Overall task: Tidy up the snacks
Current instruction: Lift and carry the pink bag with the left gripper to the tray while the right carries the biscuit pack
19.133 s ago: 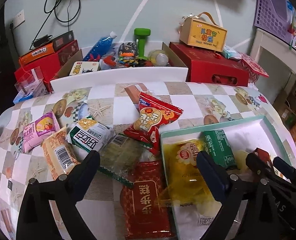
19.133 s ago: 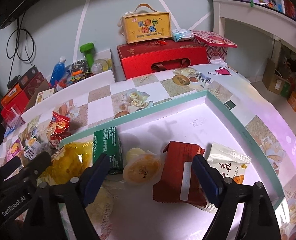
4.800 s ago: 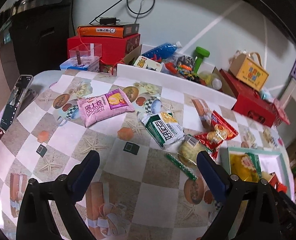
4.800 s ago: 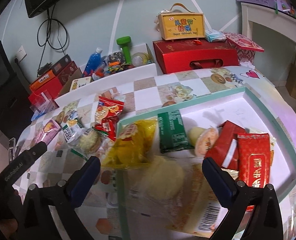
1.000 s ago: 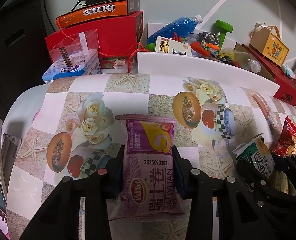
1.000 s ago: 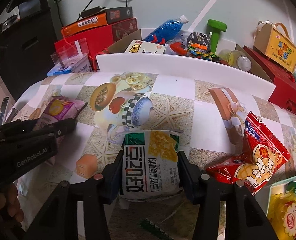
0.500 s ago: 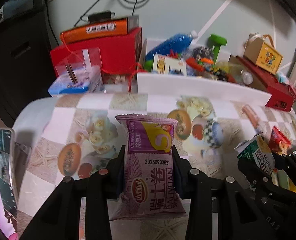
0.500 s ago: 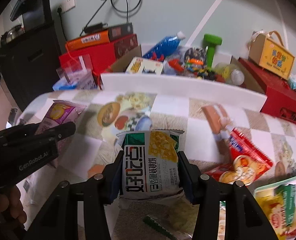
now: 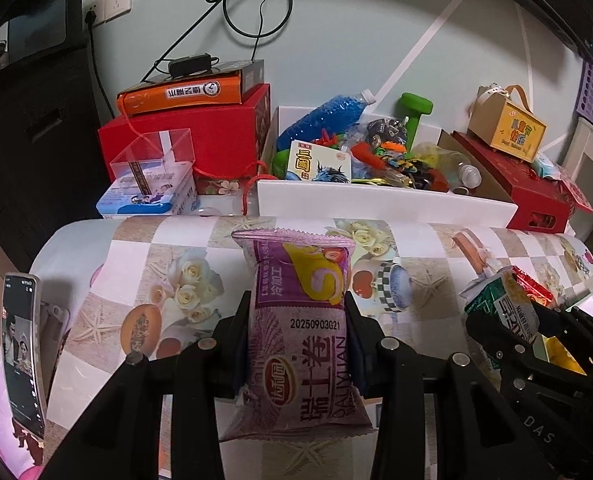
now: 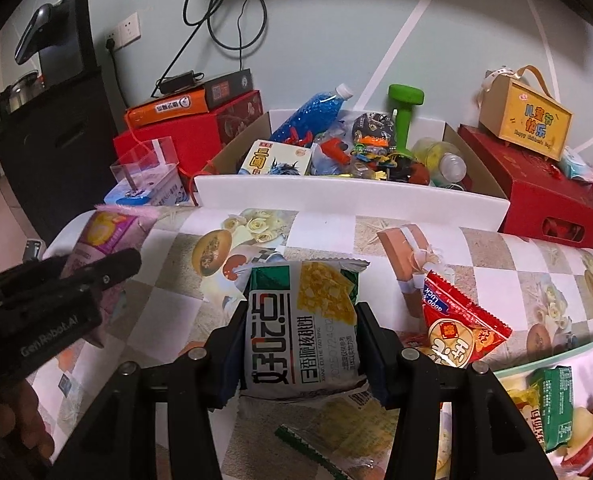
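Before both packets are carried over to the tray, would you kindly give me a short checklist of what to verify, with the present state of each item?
1. Left tool shut on the purple swiss-roll packet: ok.
2. Right tool shut on the green-and-white cracker packet: ok.
3. Purple packet lifted off the patterned tablecloth: cannot tell.
4. The two tools apart from each other: ok, a gap shows in both views.
5. Red Good Luck snack bag lies beside the right tool's likely path: not ok, it may get brushed.
6. Free space in the green-rimmed tray: cannot tell, only a corner shows.
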